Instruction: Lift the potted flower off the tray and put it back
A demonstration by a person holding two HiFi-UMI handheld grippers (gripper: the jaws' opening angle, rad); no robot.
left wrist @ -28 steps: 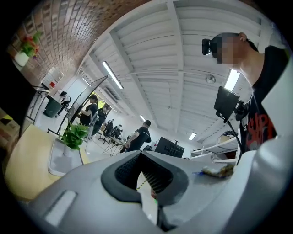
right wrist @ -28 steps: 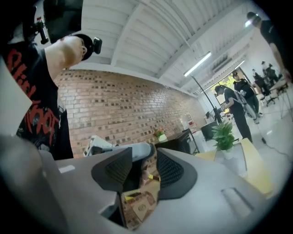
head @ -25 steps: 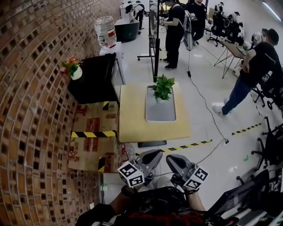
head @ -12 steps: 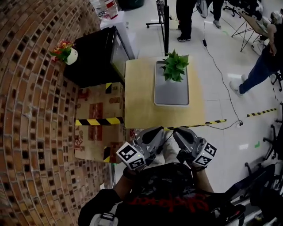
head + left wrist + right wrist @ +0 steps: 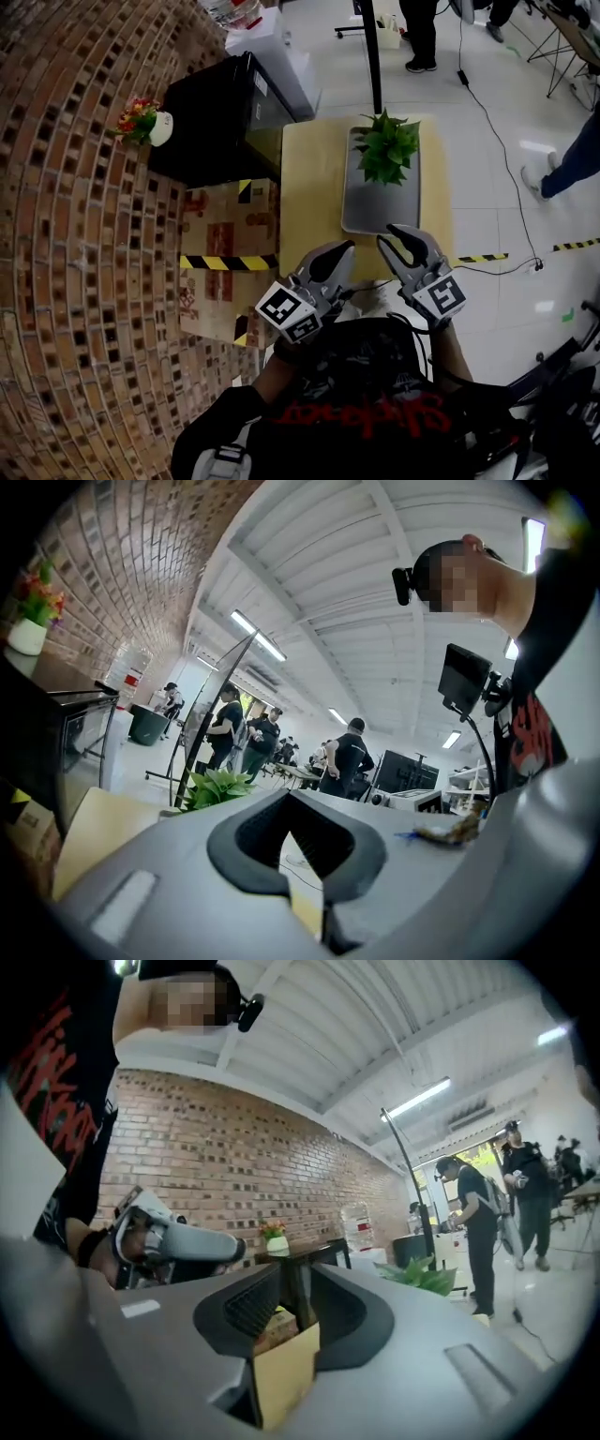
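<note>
The potted flower (image 5: 385,147), a leafy green plant, stands at the far end of a grey tray (image 5: 380,214) on a light wooden table (image 5: 314,202). Both grippers hover side by side at the table's near edge, short of the tray and well apart from the plant. My left gripper (image 5: 336,251) has its jaws together and holds nothing. The jaws of my right gripper (image 5: 401,234) are opening, with a narrow gap and nothing between them. The left gripper view shows the plant (image 5: 217,787) ahead, and it sits off to the right (image 5: 422,1276) in the right gripper view.
A black cabinet (image 5: 211,122) with a small flower vase (image 5: 148,123) stands left of the table, against a brick wall (image 5: 75,281). Cardboard boxes with hazard tape (image 5: 220,262) sit beside the table. People (image 5: 422,33) stand beyond it, and a cable (image 5: 497,131) runs across the floor.
The table and tray have come closer. Both grippers moved forward from in front of the table to its near edge. The right jaws have parted slightly.
</note>
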